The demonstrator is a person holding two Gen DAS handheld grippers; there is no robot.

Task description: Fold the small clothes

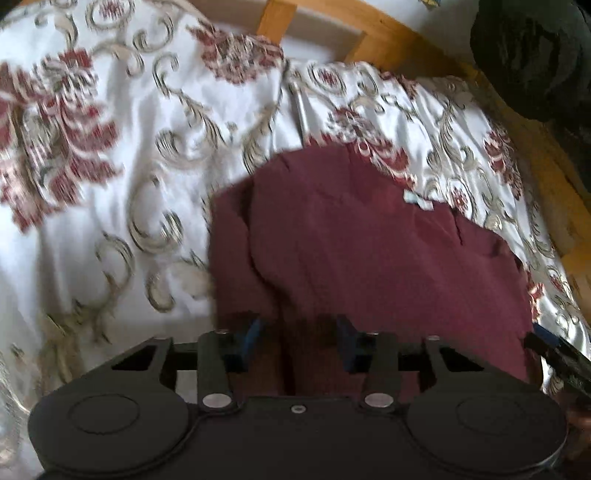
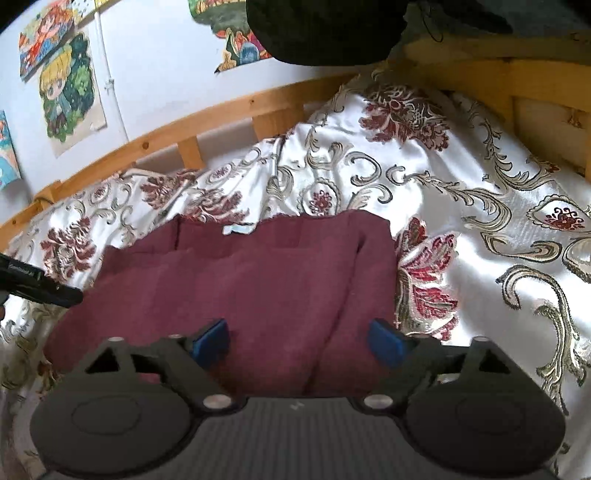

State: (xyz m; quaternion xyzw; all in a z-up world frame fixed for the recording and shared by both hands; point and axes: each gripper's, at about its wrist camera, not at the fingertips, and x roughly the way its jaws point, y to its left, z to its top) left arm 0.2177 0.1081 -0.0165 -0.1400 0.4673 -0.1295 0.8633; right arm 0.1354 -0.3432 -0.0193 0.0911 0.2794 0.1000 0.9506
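A maroon garment [image 1: 362, 251] lies partly folded on a white floral bedspread [image 1: 110, 155], with a small pale label [image 1: 417, 199] at its far edge. My left gripper [image 1: 299, 339] is open over the garment's near left part, blue pads apart, with cloth between them. In the right wrist view the garment [image 2: 258, 273] fills the middle and my right gripper [image 2: 299, 341] is wide open over its near right edge. The right gripper's tip shows at the right edge of the left wrist view [image 1: 554, 350]; the left gripper's tip shows at the left of the right wrist view [image 2: 40, 284].
A wooden bed rail [image 2: 177, 129] runs along the far side, with a wall of cartoon posters [image 2: 70, 92] behind. A dark bundle of fabric [image 2: 325, 29] sits at the bed's corner by the wooden headboard [image 2: 517, 74]. Bedspread [image 2: 480, 221] stretches to the right.
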